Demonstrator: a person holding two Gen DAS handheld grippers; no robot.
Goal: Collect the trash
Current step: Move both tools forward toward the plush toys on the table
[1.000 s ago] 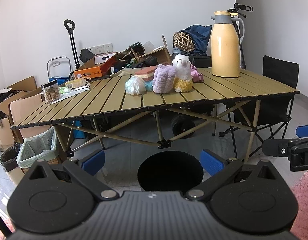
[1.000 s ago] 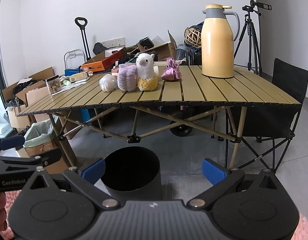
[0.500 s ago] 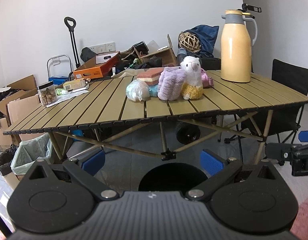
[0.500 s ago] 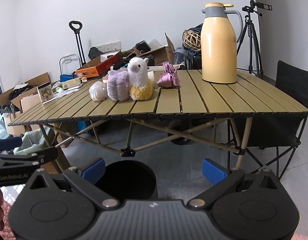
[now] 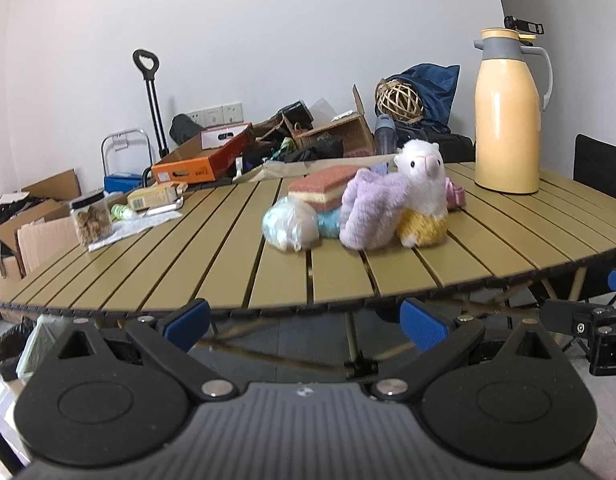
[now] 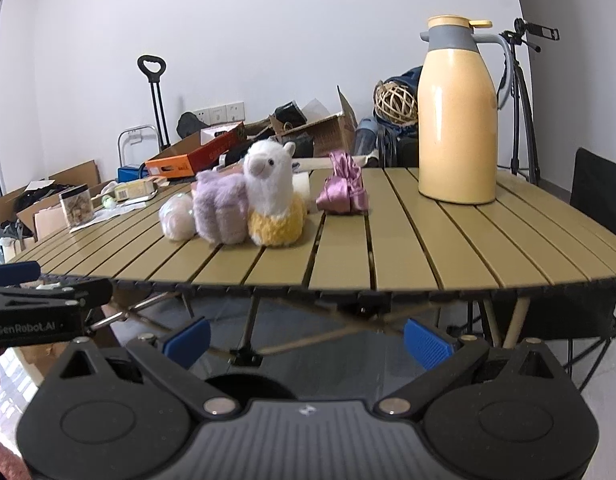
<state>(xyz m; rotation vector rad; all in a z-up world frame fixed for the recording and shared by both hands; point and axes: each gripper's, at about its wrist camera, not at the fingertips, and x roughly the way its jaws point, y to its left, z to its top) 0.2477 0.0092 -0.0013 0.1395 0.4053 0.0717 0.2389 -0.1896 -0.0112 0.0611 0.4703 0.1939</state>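
A crumpled clear plastic bag [image 5: 289, 226] lies on the slatted table [image 5: 211, 276], beside a purple fuzzy item [image 5: 368, 210], a sponge [image 5: 322, 190] and a white alpaca toy [image 5: 422, 184]. The bag also shows in the right wrist view [image 6: 177, 216], as do the alpaca [image 6: 273, 192] and a pink crumpled item [image 6: 344, 190]. My left gripper [image 5: 305, 322] is open and empty, before the table's front edge. My right gripper [image 6: 308, 336] is open and empty, just below the edge. A black bin [image 6: 243, 386] stands on the floor under it, mostly hidden.
A tall yellow thermos [image 5: 508, 116] stands at the table's right back. A jar [image 5: 89, 218], a small box [image 5: 153, 196] and paper lie at the left. Cardboard boxes [image 5: 39, 220] and clutter fill the back. A black chair [image 6: 600, 196] is at the right.
Both grippers have risen and moved toward the table. The black bin has dropped almost out of both views. Both stay open.
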